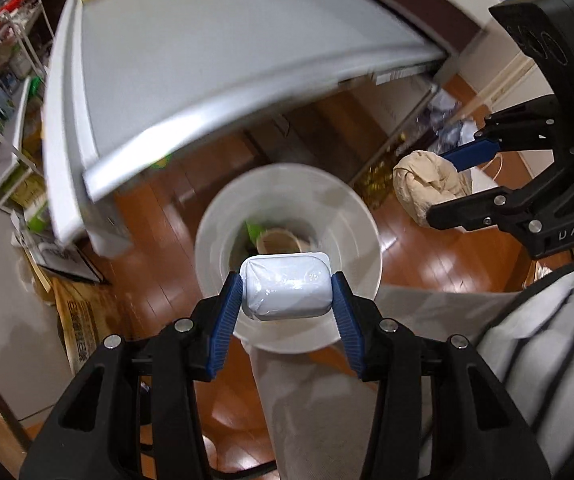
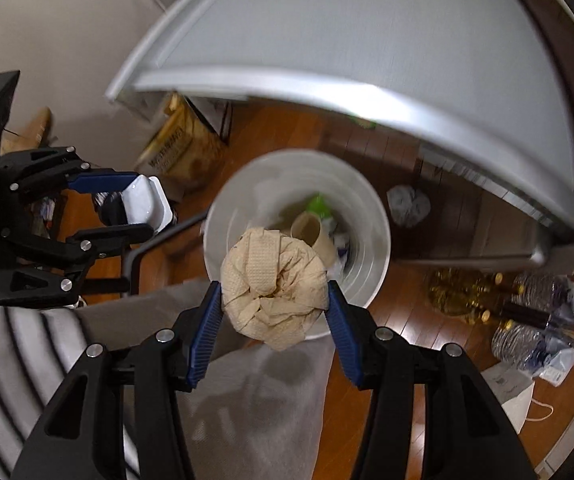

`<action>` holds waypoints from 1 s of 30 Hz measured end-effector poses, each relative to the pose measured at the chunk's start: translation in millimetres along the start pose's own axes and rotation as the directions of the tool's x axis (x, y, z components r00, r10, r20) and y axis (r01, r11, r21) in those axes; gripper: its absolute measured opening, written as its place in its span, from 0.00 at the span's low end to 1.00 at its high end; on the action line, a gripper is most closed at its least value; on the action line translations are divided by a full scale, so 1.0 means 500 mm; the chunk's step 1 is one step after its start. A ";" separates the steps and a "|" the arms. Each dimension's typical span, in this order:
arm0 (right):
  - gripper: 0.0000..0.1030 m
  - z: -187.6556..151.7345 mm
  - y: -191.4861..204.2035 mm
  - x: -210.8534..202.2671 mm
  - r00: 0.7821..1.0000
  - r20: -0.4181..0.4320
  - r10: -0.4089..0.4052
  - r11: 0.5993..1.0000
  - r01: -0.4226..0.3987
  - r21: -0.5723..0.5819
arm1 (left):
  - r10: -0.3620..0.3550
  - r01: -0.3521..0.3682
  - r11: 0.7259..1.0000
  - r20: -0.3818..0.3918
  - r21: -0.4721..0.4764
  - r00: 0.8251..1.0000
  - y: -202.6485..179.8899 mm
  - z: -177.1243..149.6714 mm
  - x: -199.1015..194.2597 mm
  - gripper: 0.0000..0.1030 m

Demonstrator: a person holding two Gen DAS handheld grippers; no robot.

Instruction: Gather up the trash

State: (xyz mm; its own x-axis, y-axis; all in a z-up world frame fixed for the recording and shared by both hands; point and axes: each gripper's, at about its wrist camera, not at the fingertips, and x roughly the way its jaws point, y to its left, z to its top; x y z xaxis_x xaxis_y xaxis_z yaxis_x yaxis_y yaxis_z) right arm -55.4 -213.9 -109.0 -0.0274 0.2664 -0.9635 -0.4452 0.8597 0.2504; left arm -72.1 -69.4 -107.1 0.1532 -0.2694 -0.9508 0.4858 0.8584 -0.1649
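The left gripper is clamped on a white tray, its 2 blue pads pressing the tray's short ends. The tray hangs above the open white bin, which stands on the wood floor. In the right wrist view the right gripper is clamped on a crumpled tan paper wad, held over the near rim of the bin. Inside the bin lie a cardboard tube, a green scrap and other trash, blurred. A grey table stands beyond the bin. Plastic bottles lie on the floor at the right.
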 end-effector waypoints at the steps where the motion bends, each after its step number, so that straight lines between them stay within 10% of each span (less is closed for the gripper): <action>1: 0.49 0.000 0.001 0.014 1.000 -0.011 -0.002 1.000 0.002 0.002 | -0.002 0.002 1.000 -0.013 0.000 1.000 0.000 -0.003 0.013 0.46; 19: 0.49 0.000 0.002 0.141 0.997 -0.065 -0.037 0.997 0.041 0.058 | 0.037 -0.041 0.999 -0.115 -0.025 0.993 0.020 -0.001 0.143 0.46; 24: 0.70 -0.005 -0.004 0.136 0.996 -0.060 -0.065 0.995 0.069 0.067 | 0.053 -0.055 0.998 -0.092 -0.020 0.994 0.014 0.005 0.129 0.87; 30: 0.72 -0.015 -0.018 0.098 0.997 -0.041 -0.073 0.992 0.077 0.103 | 0.063 -0.067 0.997 -0.097 -0.040 0.993 0.016 0.004 0.109 0.89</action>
State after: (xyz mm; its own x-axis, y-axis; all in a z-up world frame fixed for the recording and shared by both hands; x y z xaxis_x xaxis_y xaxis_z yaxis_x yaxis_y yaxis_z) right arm -59.4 -211.8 -159.3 -0.0314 0.1850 -0.9822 -0.3516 0.9179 0.1841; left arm -58.2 -77.8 -159.6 0.0997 -0.1710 -0.9802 0.4400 0.8912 -0.1107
